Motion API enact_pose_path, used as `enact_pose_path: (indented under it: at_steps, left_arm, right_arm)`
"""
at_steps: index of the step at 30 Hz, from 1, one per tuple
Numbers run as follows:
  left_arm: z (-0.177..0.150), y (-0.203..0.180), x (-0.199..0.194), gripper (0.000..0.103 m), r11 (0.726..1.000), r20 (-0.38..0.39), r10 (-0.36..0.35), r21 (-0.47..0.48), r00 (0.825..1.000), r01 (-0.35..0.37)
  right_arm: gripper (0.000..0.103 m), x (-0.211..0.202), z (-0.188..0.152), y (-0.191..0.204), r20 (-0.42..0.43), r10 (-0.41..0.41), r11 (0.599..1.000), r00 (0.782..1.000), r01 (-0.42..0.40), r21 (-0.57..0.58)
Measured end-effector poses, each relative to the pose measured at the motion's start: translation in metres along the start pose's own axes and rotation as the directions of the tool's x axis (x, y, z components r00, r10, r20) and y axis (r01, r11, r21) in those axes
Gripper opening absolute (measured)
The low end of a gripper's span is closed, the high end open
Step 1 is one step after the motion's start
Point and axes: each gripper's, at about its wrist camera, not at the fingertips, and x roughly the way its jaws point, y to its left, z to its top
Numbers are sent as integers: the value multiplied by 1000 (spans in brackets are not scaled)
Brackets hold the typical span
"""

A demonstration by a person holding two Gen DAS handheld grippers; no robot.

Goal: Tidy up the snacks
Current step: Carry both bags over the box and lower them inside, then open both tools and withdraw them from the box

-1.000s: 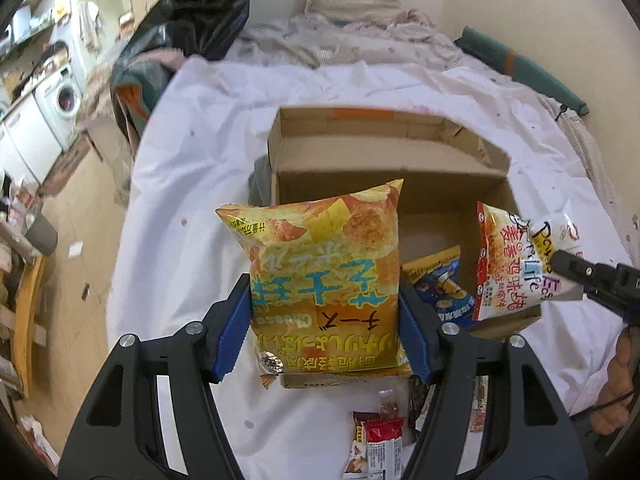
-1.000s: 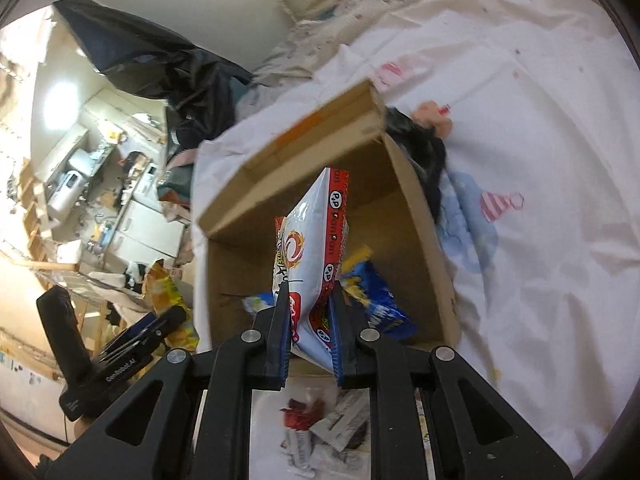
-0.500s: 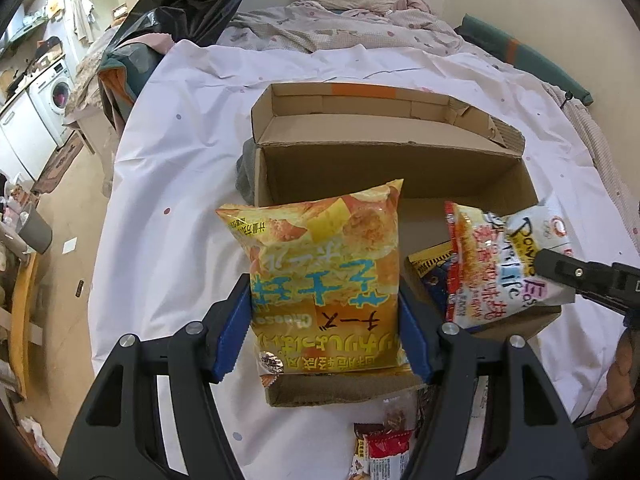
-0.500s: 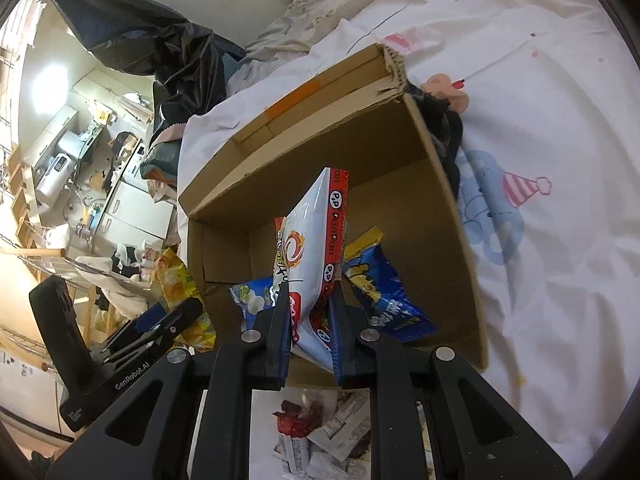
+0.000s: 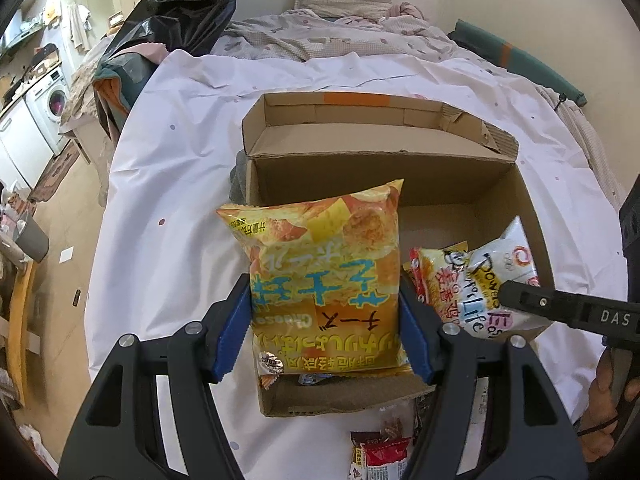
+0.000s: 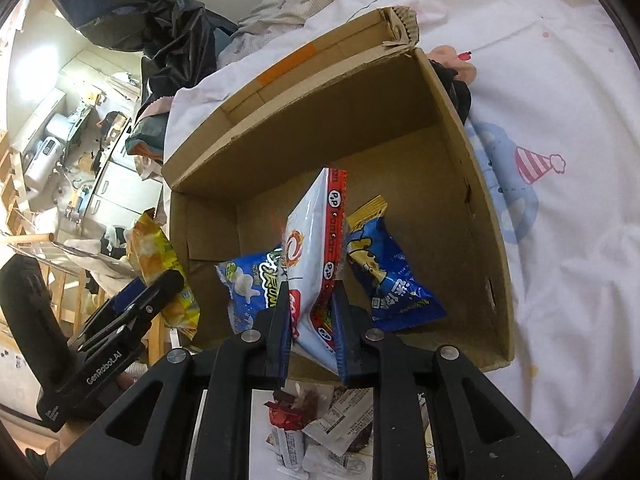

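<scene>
My left gripper [image 5: 324, 320] is shut on a yellow-orange chip bag [image 5: 324, 280] and holds it over the near left part of an open cardboard box [image 5: 380, 152]. My right gripper [image 6: 310, 312] is shut on a white and red snack bag [image 6: 316, 248], held upright over the box's [image 6: 328, 108] near side. That bag also shows in the left wrist view [image 5: 476, 284]. Two blue snack packets [image 6: 384, 276] lie on the box floor. The yellow bag also shows at the left of the right wrist view [image 6: 160, 268].
The box sits on a white sheet [image 5: 168, 168] over a bed. Small red and white snack packets [image 6: 320, 432] lie on the sheet just in front of the box. A black plastic bag [image 5: 180, 4] and bedding sit beyond. The floor drops off to the left.
Both grippers have moved forward with their bags. The white and red bag now hangs lower, inside the box's near right part. The yellow bag is over the box's near edge.
</scene>
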Motion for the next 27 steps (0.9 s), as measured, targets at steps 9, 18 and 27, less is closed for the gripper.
enact_pose_path:
  at_steps: [9,18,27]
  left_arm:
    - [-2,0,-8,94,999,22,-28,-17,999,28]
    - [-3,4,-6,94,998,5,-40,-46,999,40]
    - [-6,8,-10,94,997,16,-40,-61,999,40]
  right_arm:
    - [77,-5,1,5,54,-71,997,996,72,-23]
    - [81,-17,3,11,129,-113,990,985,122,-69]
    - [81,-22,2,12,140,-104,992,985,114,-61]
